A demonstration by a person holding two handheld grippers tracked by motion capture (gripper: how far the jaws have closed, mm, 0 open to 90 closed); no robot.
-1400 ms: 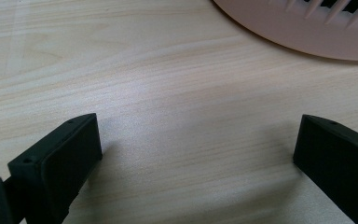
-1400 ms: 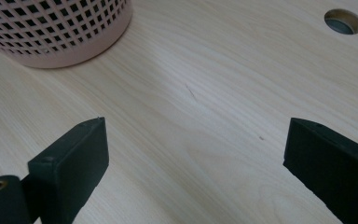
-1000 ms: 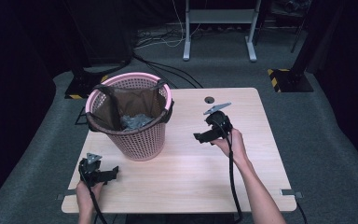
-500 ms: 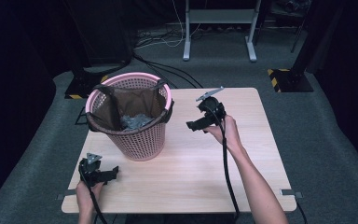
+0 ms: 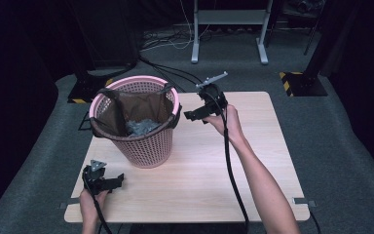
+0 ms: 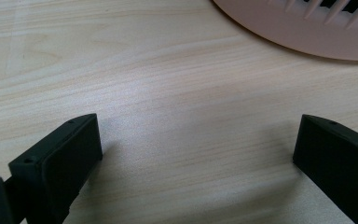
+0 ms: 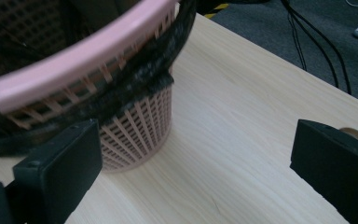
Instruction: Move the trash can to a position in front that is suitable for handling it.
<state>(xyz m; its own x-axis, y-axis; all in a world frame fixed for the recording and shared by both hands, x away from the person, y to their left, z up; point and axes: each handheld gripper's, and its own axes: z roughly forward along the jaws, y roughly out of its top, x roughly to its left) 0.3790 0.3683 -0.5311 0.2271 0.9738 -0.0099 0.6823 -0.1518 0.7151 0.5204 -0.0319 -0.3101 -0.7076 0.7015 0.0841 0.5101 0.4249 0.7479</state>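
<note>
Your right hand-held gripper, jaws just opened wide and empty, hovers beside the pink basket's black liner edge; approach squarely, then pinch only the liner.

A: A pale wooden table stands on grey carpet. What lies behind it?

B: Black cables run across the carpet from the table's far edge toward a grey metal stand at the back.

A: And to the sides?

B: A yellow-and-black striped base sits right of the far corner, a second striped base to the left. Dark curtains close off the room. A small metal bracket juts from the table's near right edge, and a round hole pierces the tabletop.
</note>
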